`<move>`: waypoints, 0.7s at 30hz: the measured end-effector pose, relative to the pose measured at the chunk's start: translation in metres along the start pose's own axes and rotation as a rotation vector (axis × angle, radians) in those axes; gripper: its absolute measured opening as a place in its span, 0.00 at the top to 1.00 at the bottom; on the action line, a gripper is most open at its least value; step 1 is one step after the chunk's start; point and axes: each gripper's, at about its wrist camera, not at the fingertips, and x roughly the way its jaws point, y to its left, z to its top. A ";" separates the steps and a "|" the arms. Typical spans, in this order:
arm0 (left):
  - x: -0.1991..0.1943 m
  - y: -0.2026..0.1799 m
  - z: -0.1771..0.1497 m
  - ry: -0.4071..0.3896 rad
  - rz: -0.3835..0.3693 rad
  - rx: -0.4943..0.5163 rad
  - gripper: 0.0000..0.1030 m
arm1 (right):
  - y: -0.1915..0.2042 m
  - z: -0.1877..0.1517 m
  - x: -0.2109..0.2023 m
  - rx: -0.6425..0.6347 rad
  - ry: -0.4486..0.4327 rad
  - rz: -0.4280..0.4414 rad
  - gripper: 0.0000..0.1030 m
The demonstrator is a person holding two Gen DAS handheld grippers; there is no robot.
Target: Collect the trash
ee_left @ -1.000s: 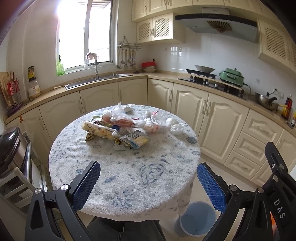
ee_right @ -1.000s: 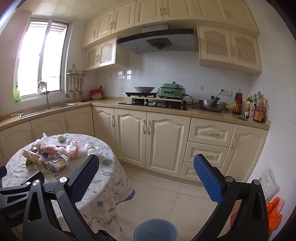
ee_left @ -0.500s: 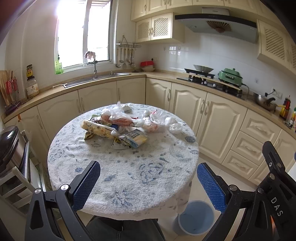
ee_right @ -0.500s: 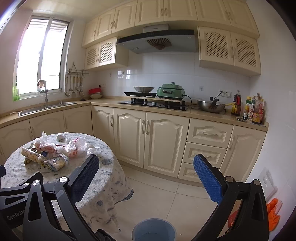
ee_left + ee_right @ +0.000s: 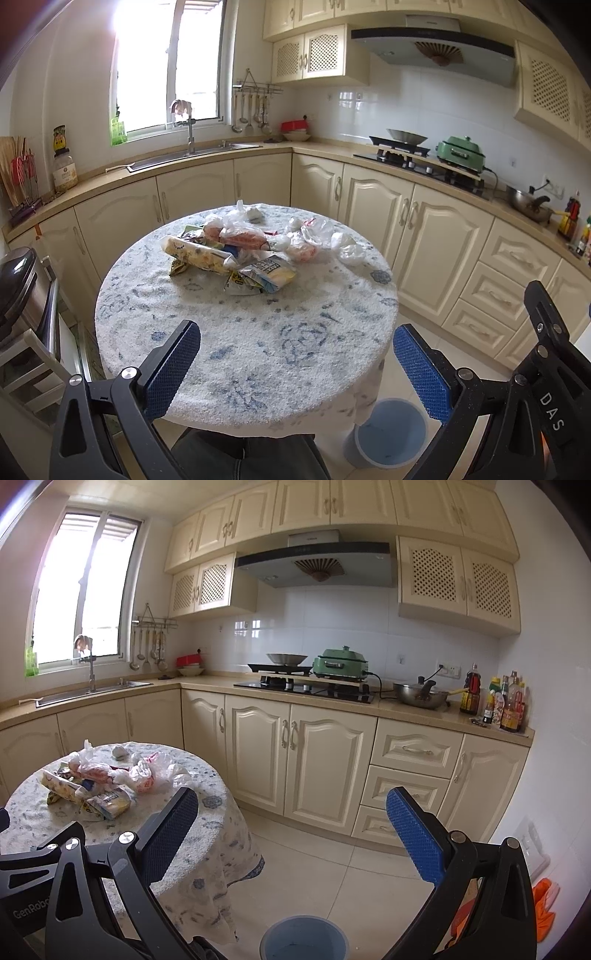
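I see the trash pile (image 5: 240,251) heaped on the far half of the round table (image 5: 258,343): wrappers, crumpled plastic bags, a yellow snack packet (image 5: 197,254). A blue bin (image 5: 388,432) stands on the floor just beside the table's near right edge. My left tool (image 5: 295,362) hangs over the near rim, jaws apart, empty. My right tool (image 5: 291,830) is spread wide above the floor, clear of the table, with the bin (image 5: 304,939) below.

Left gripper (image 5: 295,369) and right gripper (image 5: 291,843) both gaped wide, holding nothing, fingers pointing toward 12 o'clock.
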 end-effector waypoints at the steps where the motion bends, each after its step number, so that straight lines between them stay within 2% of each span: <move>1: 0.000 0.001 0.000 0.000 0.000 -0.001 0.01 | 0.000 0.000 0.000 0.000 0.001 0.001 0.00; 21: 0.003 0.005 0.002 0.031 -0.010 -0.016 0.01 | 0.004 0.000 -0.002 -0.015 0.005 -0.008 0.00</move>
